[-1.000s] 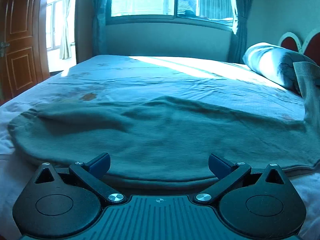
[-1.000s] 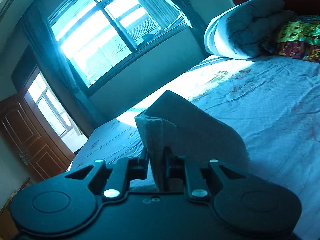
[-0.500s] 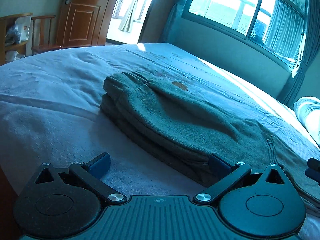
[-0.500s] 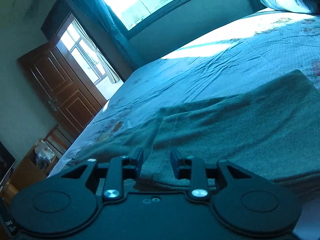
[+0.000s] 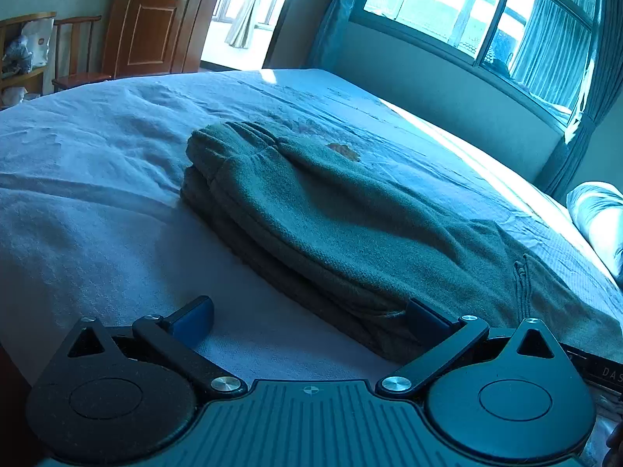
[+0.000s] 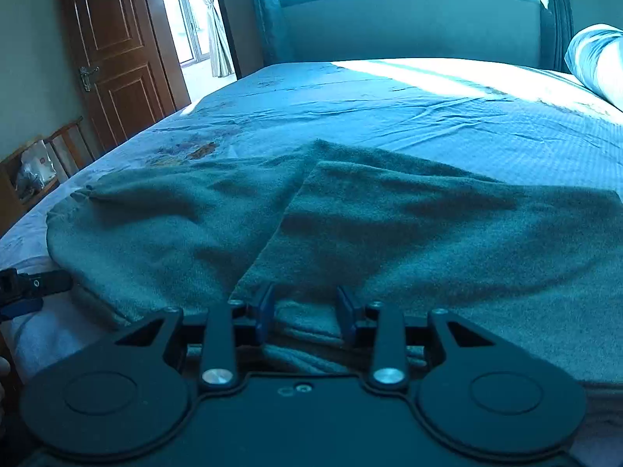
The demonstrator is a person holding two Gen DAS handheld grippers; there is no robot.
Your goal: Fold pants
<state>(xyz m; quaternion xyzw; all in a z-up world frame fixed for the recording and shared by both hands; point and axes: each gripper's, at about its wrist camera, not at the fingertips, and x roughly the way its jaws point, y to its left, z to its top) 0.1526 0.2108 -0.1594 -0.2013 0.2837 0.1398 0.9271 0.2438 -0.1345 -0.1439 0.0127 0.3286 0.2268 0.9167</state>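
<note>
The right gripper (image 6: 305,313) has its jaws a little apart; they have just been opening, and the near edge of the pants (image 6: 389,225) lies loose between them, no longer pinched. The left gripper (image 5: 309,313) holds its jaws spread wide with nothing gripped: one finger hangs over bare sheet, the other sits against the thick folded edge of the pants (image 5: 311,214).

The pants lie flat on the bed (image 6: 428,116), one layer turned back over another so that a straight edge slants across the top. Their bunched end points toward the foot of the bed, near the door (image 6: 117,50).

At the left edge of the right wrist view the left gripper (image 6: 27,290) shows just beside the pants. A pillow (image 6: 595,58) lies at the far right, under the window (image 5: 486,11).
</note>
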